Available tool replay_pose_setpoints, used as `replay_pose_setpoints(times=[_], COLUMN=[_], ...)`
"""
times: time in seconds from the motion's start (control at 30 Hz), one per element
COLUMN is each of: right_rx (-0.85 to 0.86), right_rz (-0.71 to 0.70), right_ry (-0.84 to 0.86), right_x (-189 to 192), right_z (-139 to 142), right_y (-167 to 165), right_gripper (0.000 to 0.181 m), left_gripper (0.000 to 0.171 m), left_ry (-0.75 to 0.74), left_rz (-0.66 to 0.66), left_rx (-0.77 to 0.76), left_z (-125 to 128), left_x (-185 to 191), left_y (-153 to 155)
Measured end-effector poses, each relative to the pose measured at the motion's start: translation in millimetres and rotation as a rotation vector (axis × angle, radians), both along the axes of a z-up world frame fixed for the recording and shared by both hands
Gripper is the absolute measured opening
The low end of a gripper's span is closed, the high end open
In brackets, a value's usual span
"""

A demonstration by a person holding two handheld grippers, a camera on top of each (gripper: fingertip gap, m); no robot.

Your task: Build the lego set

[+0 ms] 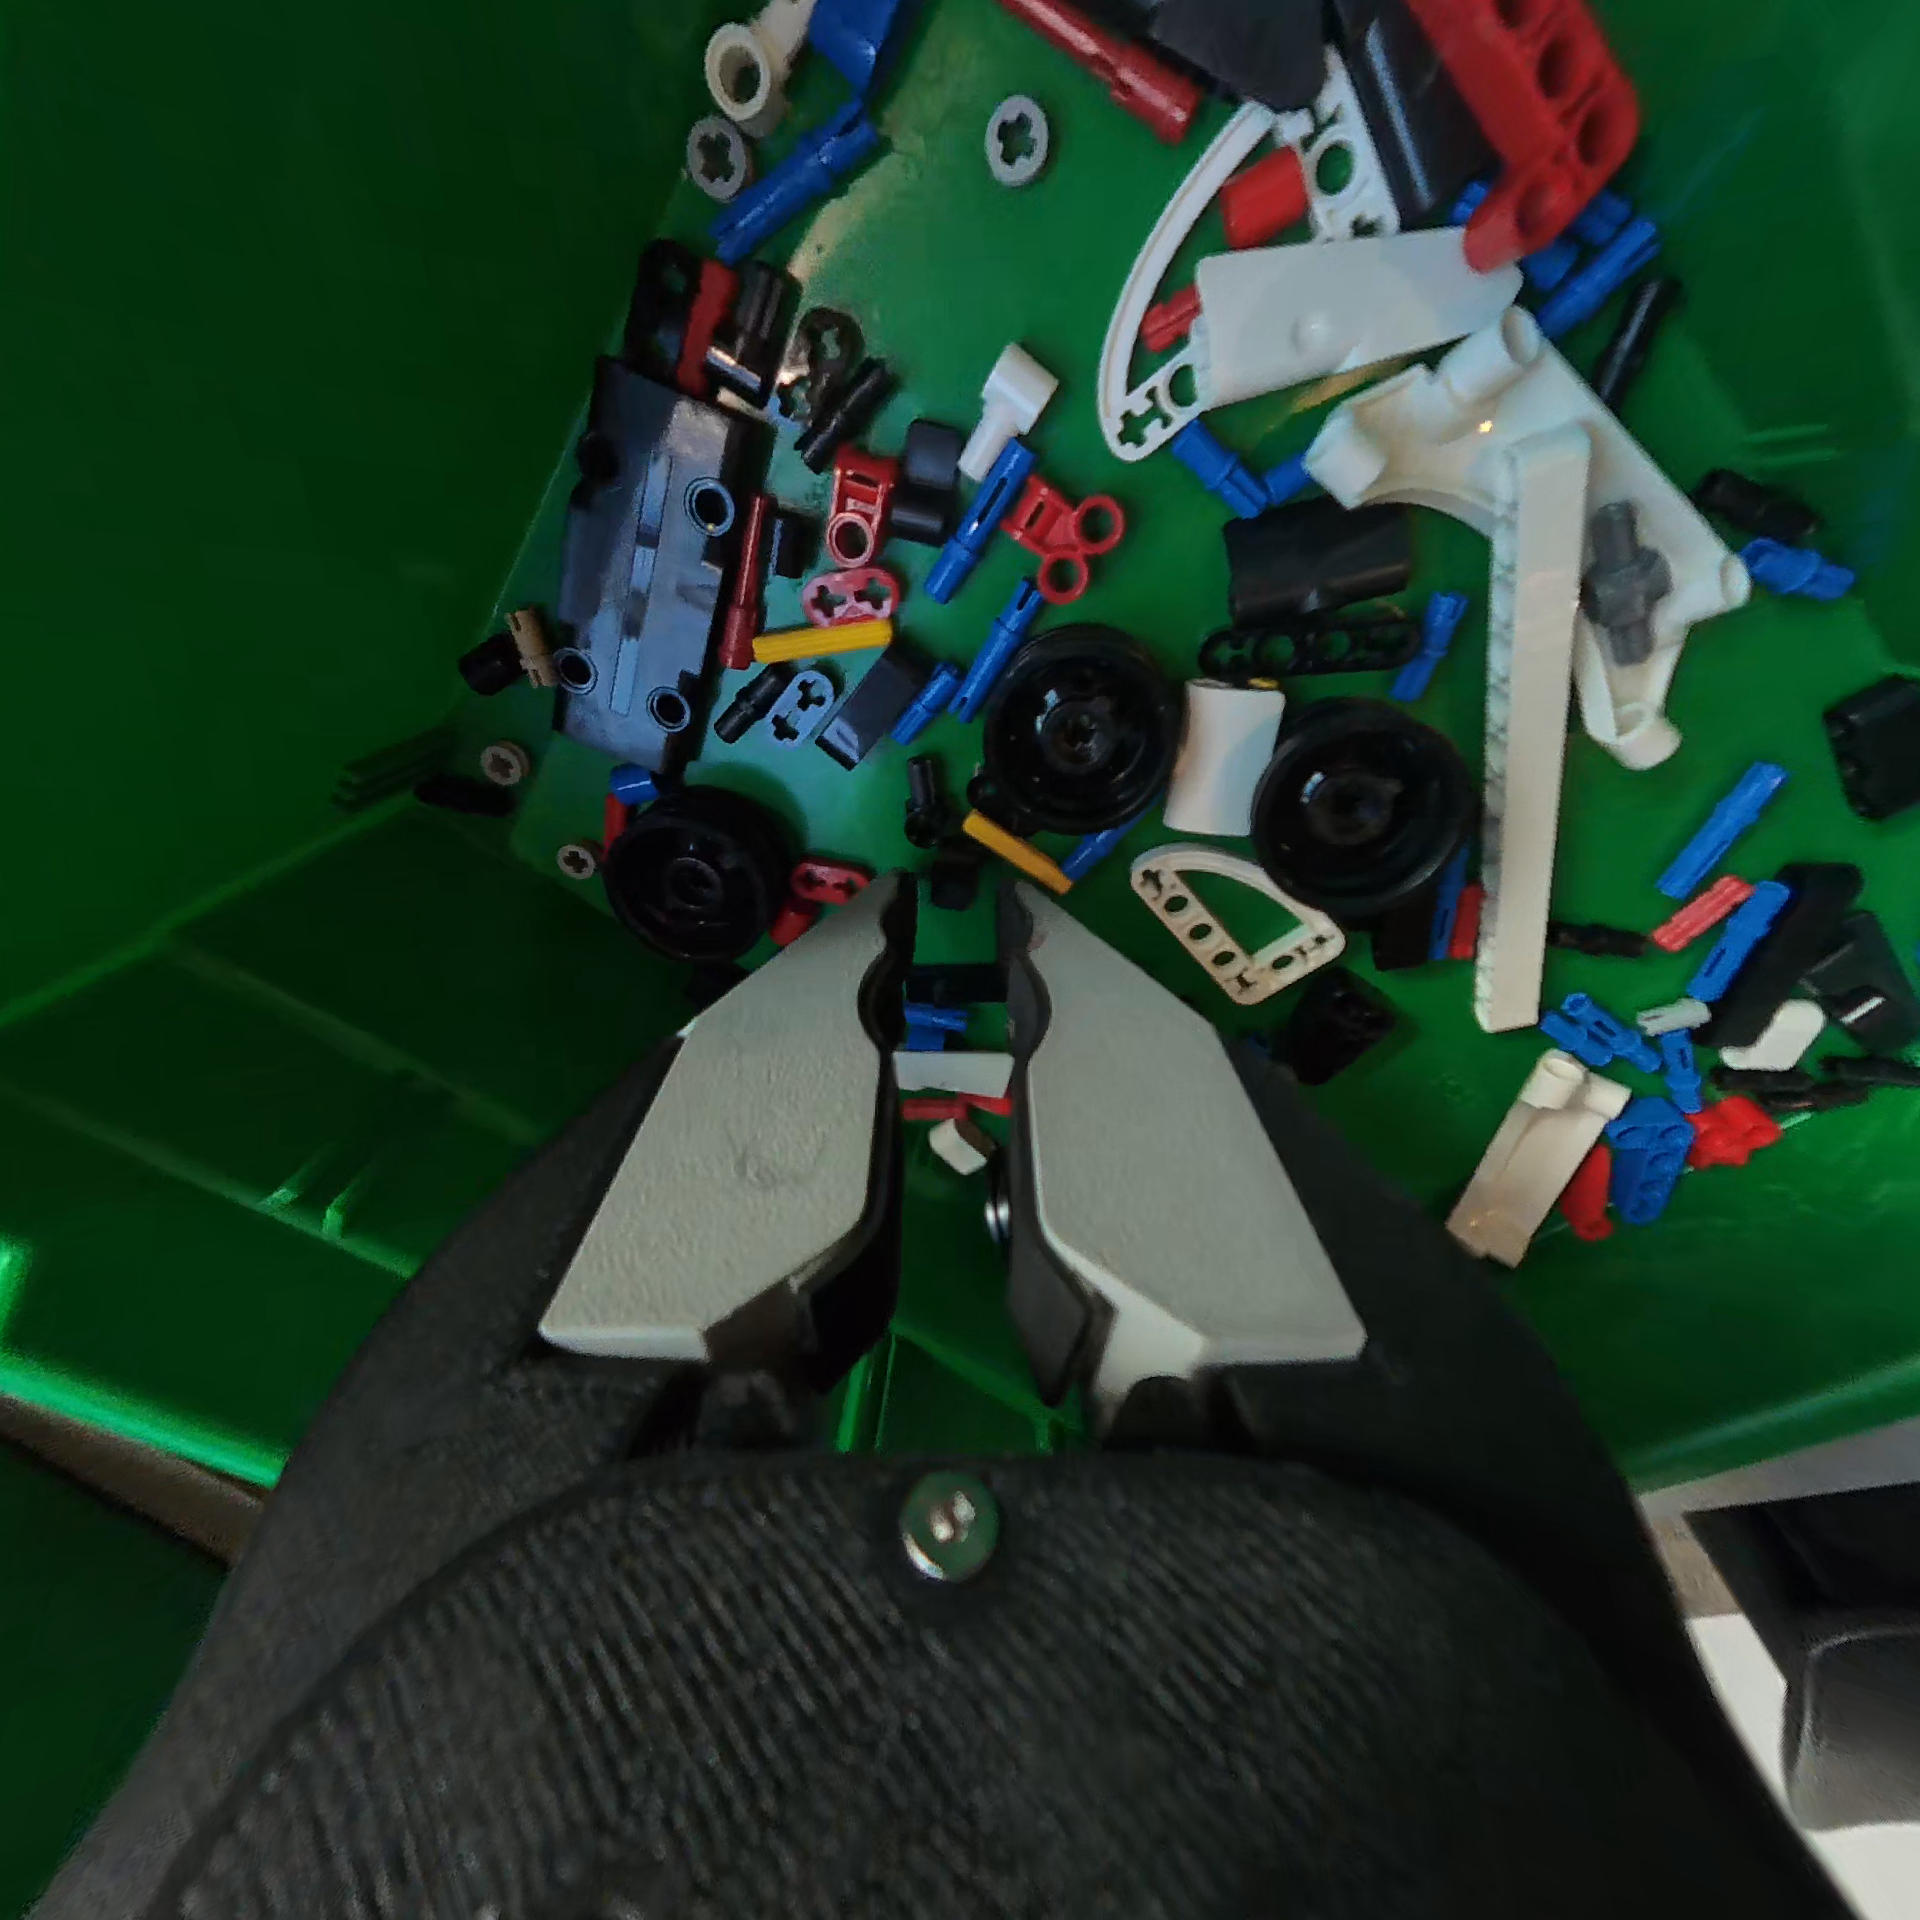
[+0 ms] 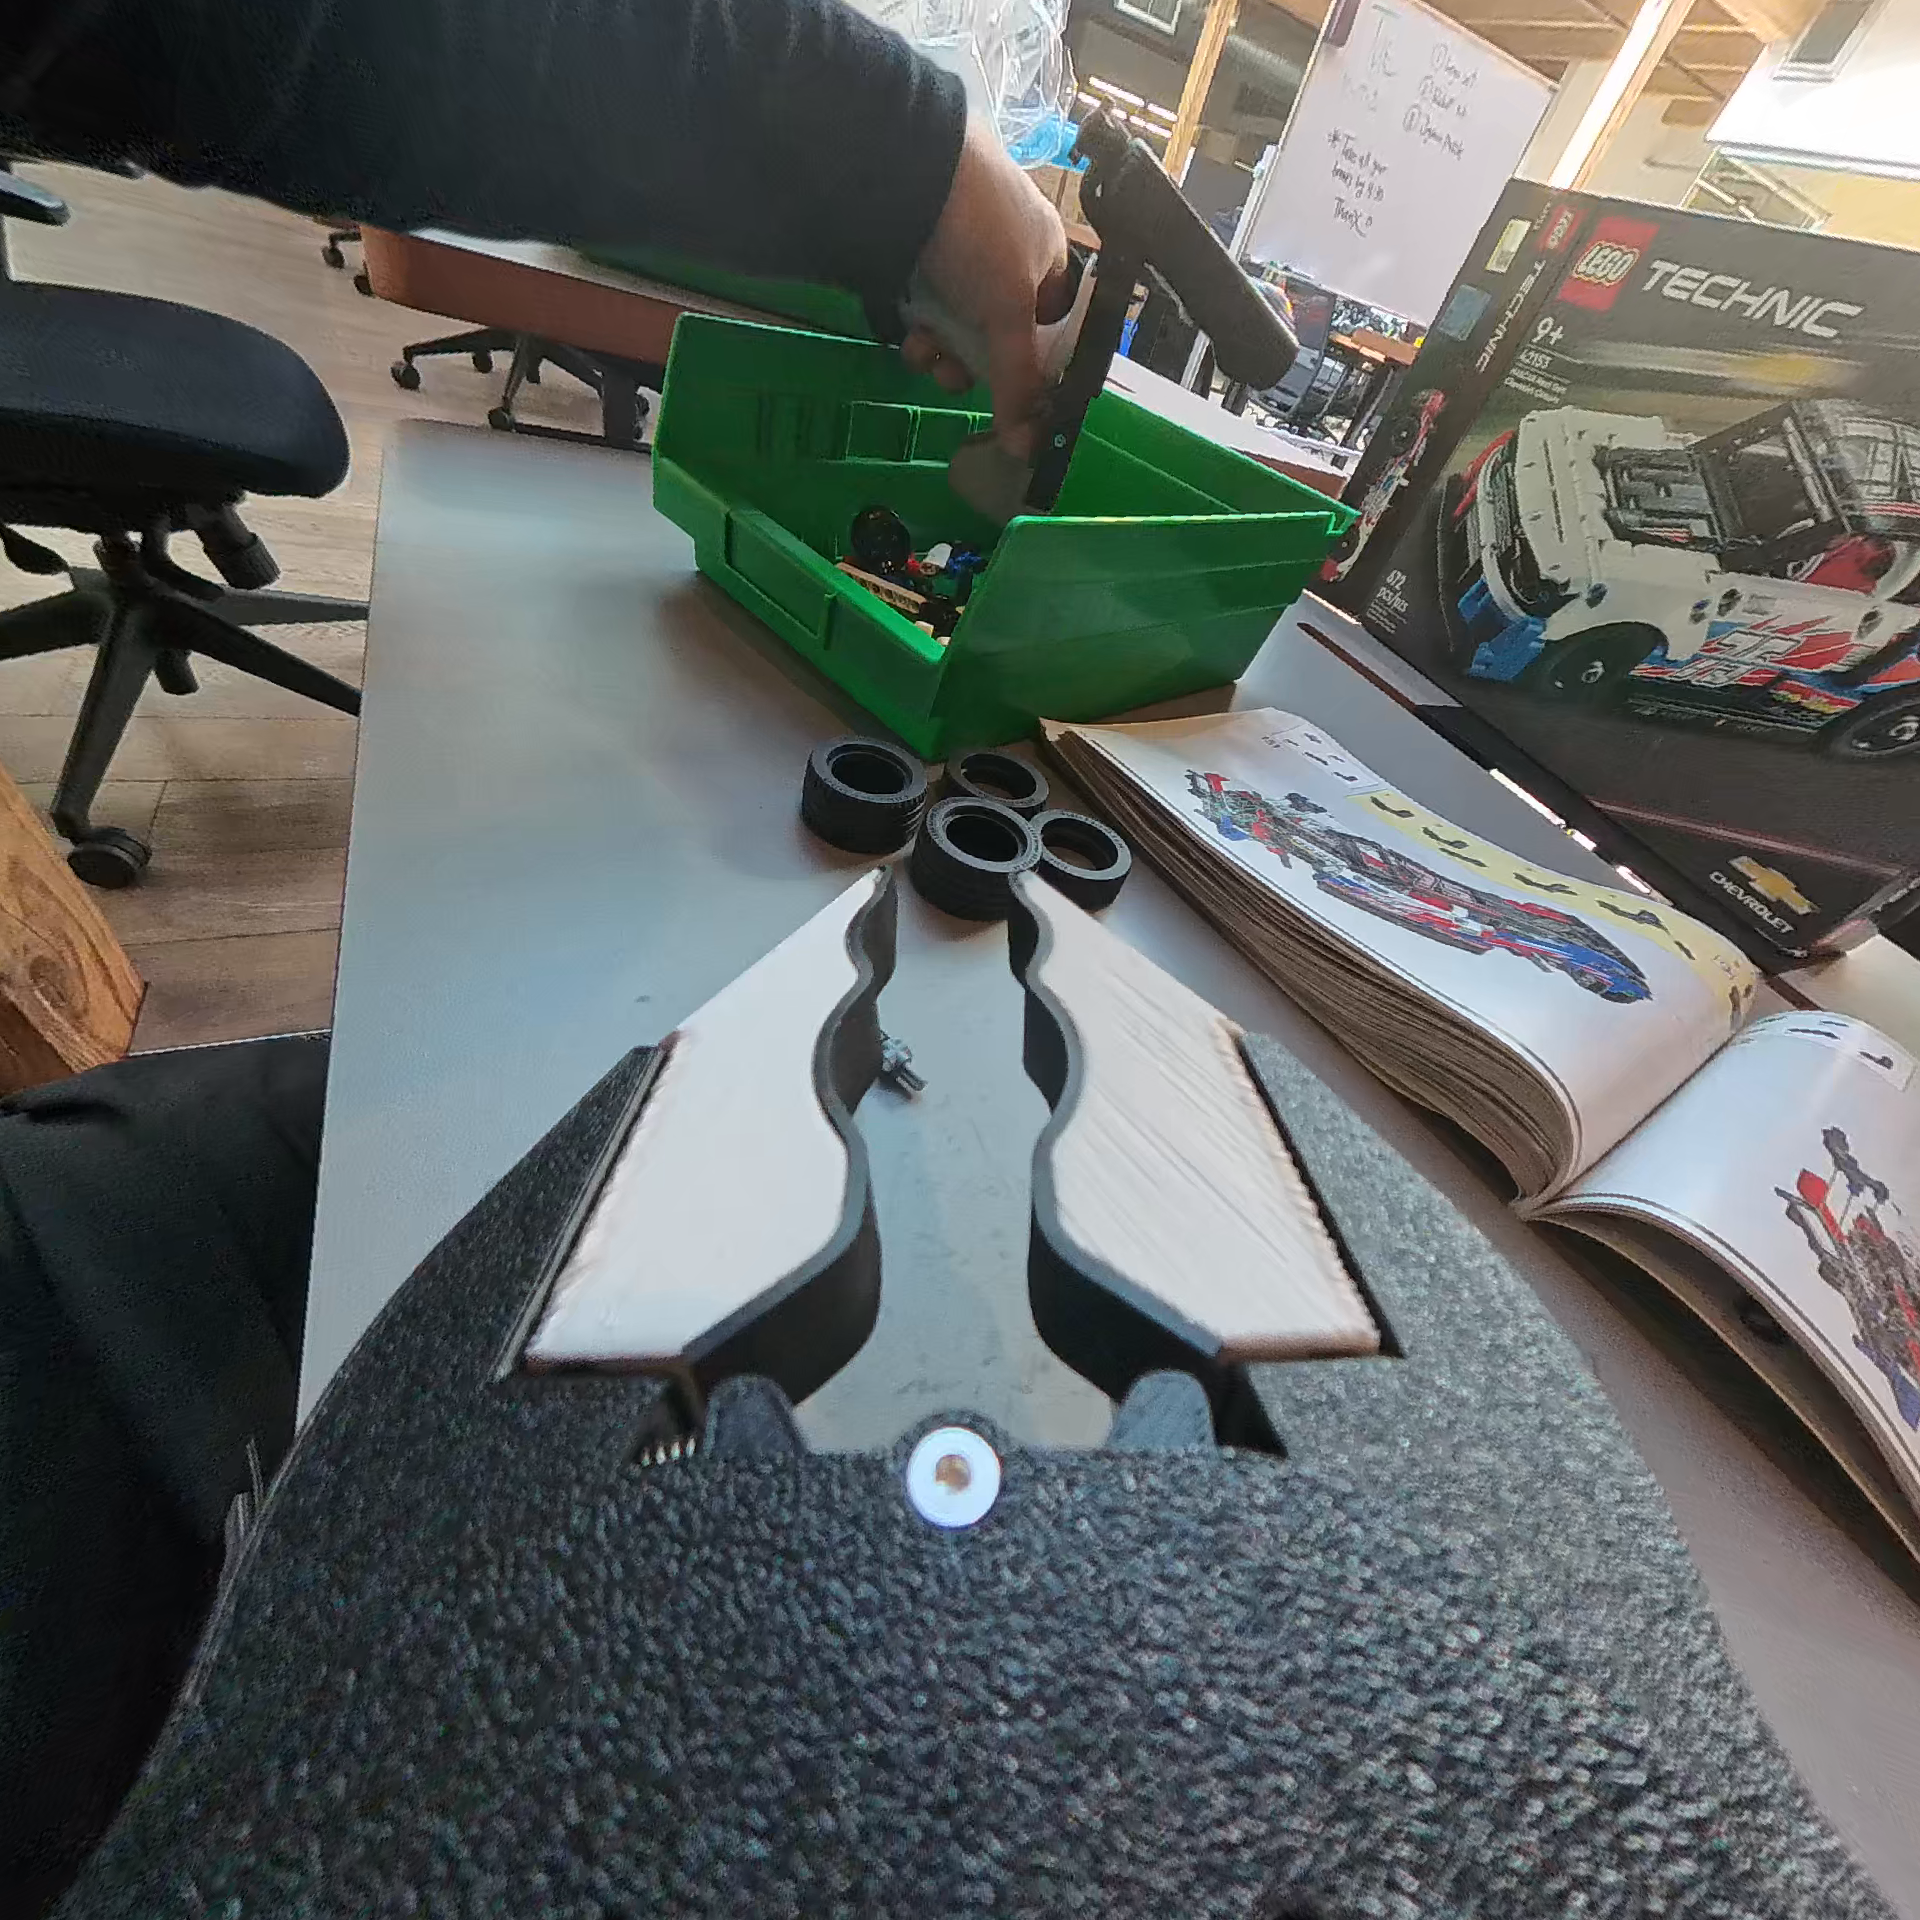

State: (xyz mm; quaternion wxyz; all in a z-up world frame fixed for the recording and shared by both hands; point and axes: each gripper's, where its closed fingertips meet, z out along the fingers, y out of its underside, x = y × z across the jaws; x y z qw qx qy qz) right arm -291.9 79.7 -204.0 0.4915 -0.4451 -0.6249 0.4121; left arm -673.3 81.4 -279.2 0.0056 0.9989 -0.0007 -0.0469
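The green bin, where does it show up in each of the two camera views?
Left wrist view: the green bin fills most of the picture, seen from inside, loose pieces on its floor.
Right wrist view: the bin stands upper centre on the grey table, behind four black tyres.
Shared landmark: the left gripper, reaching into the bin in both views.

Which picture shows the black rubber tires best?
The right wrist view: four black tires sit on the gray table beside the green bin, just past the open right hand-held gripper. The left wrist view shows none, only wheel rims.
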Motion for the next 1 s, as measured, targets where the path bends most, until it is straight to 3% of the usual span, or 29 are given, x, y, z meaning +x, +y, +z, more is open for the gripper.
replay_pose_setpoints(times=[0.6,0.67,1.0], right_rx=[-0.009,-0.008,0.014], right_rz=[0.002,0.001,-0.007], right_ry=[0.037,0.041,0.042], right_x=[3,4,3], right_z=[6,7,7], right_y=[0,0,0], right_gripper=[0.019,0.019,0.018], left_gripper=[0.012,0.003,0.003], left_ry=[-0.082,-0.045,0.101], left_rz=[0.118,0.100,-0.030], left_rx=[0.059,0.050,0.055], left_z=[-4,-4,10], left_x=[10,6,12], left_y=[10,9,0])
